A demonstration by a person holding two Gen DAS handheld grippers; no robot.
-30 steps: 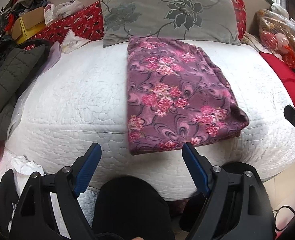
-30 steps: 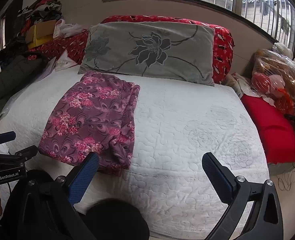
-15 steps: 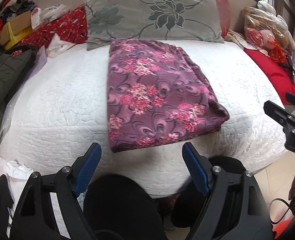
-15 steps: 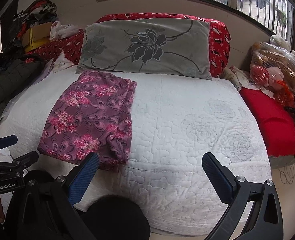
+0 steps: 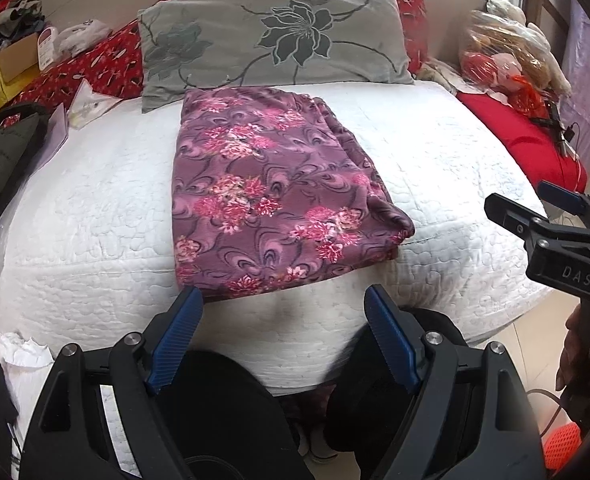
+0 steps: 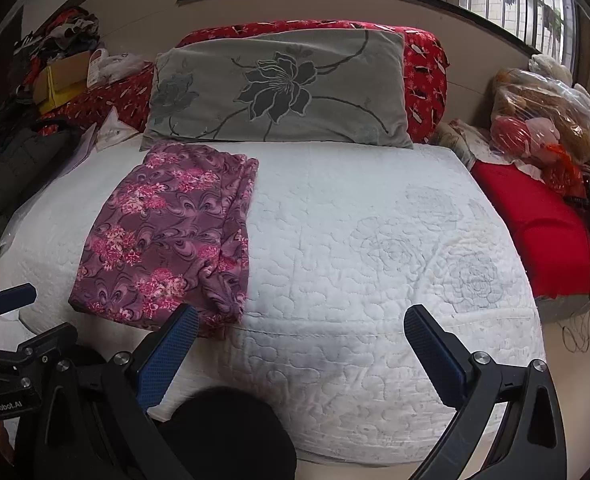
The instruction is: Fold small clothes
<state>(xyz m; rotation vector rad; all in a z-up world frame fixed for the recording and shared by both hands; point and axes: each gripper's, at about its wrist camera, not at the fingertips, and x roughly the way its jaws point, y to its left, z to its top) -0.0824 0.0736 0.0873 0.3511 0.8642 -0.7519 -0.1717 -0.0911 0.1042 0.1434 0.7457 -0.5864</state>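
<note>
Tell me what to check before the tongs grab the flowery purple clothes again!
1. Left tongs open and empty: ok.
2. Right tongs open and empty: ok.
3. Purple flowery garment lying flat on the white quilt: ok, it is already folded into a long rectangle.
4. Near edge of the garment within easy reach: ok, it sits just beyond the left tongs.
5. Garment clear of the grey pillow: cannot tell, its far end reaches right up to the pillow.
6. Folded layers lined up neatly: not ok, the right corner is bunched and rumpled.
</note>
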